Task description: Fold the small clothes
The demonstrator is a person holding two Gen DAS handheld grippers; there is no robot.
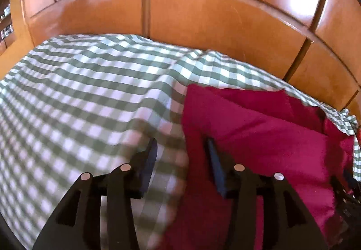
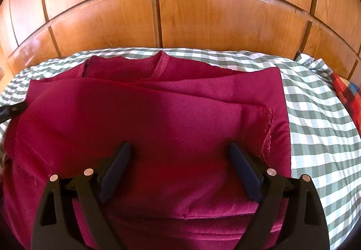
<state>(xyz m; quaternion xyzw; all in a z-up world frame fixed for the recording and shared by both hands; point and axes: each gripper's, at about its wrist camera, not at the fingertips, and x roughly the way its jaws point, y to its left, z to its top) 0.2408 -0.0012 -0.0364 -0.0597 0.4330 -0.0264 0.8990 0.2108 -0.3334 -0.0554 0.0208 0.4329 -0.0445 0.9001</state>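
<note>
A magenta garment [image 2: 158,114] lies partly folded in layers on a green-and-white checked cloth [image 2: 315,119]; its neckline faces the far side. My right gripper [image 2: 179,148] is open above the garment's middle, holding nothing. My left gripper [image 1: 181,144] is open and empty over the garment's left edge [image 1: 248,137], one finger over the checked cloth [image 1: 79,92], the other over the magenta fabric. The left gripper's tip also shows at the left edge of the right wrist view [image 2: 11,110].
Wooden panelled cabinet doors [image 2: 180,13] stand right behind the covered surface. A red and blue checked item [image 2: 347,96] lies at the far right edge. The checked cloth is wrinkled near the back right [image 1: 203,63].
</note>
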